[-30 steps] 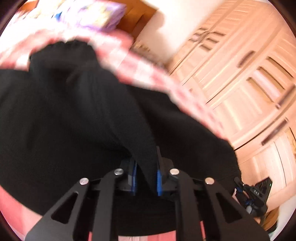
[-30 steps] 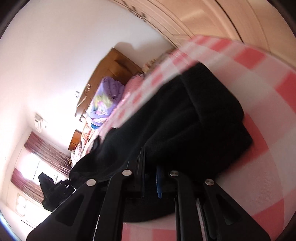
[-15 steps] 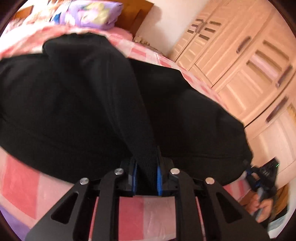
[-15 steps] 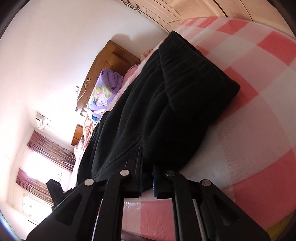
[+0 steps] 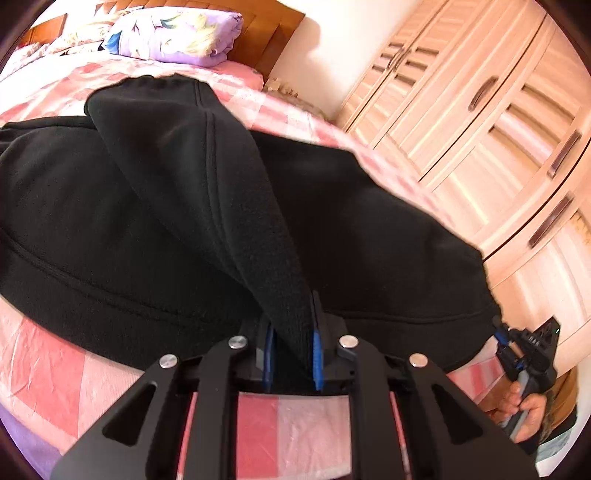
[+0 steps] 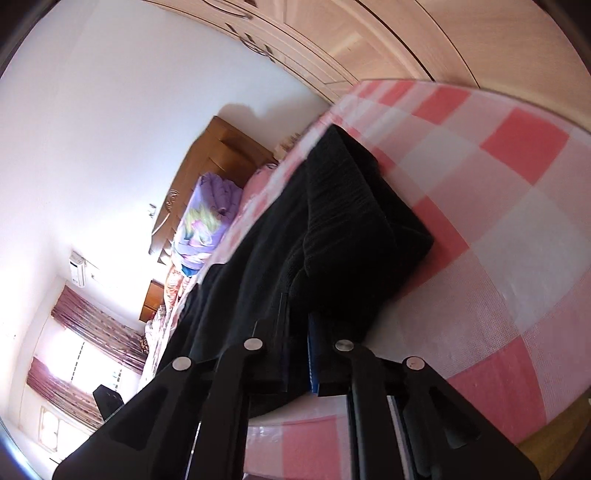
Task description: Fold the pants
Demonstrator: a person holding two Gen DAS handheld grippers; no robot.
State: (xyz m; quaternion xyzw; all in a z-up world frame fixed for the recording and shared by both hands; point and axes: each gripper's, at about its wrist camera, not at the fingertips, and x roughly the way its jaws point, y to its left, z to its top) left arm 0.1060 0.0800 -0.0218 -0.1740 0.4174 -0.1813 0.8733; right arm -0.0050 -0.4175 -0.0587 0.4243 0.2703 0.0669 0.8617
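Black pants lie spread on a bed with a pink and white checked sheet. My left gripper is shut on a fold of the pants, which rises from the blue pads and drapes over the rest of the cloth. My right gripper is shut on another edge of the pants near the bed's foot corner, low over the sheet. The right gripper and the hand holding it also show at the far right of the left wrist view.
A purple folded quilt lies by the wooden headboard. A light wood wardrobe stands close beside the bed. The bed's foot edge is just below both grippers. A curtained window is at the far side.
Both grippers have carried the held pants edges back towards the bed's foot edge and lower. More sheet now shows in front of each gripper. Both stay shut.
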